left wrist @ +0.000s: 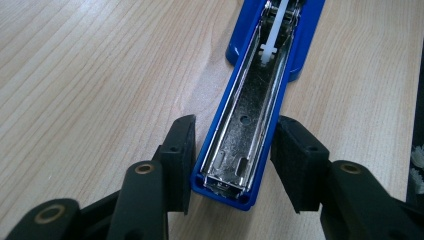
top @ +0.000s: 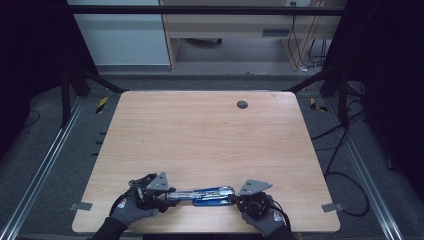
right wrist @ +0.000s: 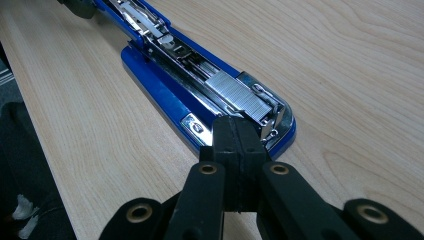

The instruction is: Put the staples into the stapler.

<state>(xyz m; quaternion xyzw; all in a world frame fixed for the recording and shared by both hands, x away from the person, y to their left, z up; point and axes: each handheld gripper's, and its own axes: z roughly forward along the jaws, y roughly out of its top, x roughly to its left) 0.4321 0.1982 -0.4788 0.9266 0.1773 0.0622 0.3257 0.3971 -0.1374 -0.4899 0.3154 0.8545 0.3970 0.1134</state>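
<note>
near the front edge of the table, about midway between its two front corners, lay the blue stapler, swung fully open and stretched flat along that edge. its base rested on the wood with a strip of staples sitting in the metal channel at the nose end, while the blue cover, with its bare steel lining and white pusher rod, reached out the other way. the left gripper bracketed the cover's tip; its pads stood just beside the blue sides, one apparently brushing the plastic, though a firm squeeze couldn't be told. the right gripper had its jaws pressed together with nothing between them, the tip resting at the nose of the base. the step looked like loading staples, with the strip already seated. the next move would call for the left gripper to clamp the cover and fold it over, the right steadying the base.
</note>
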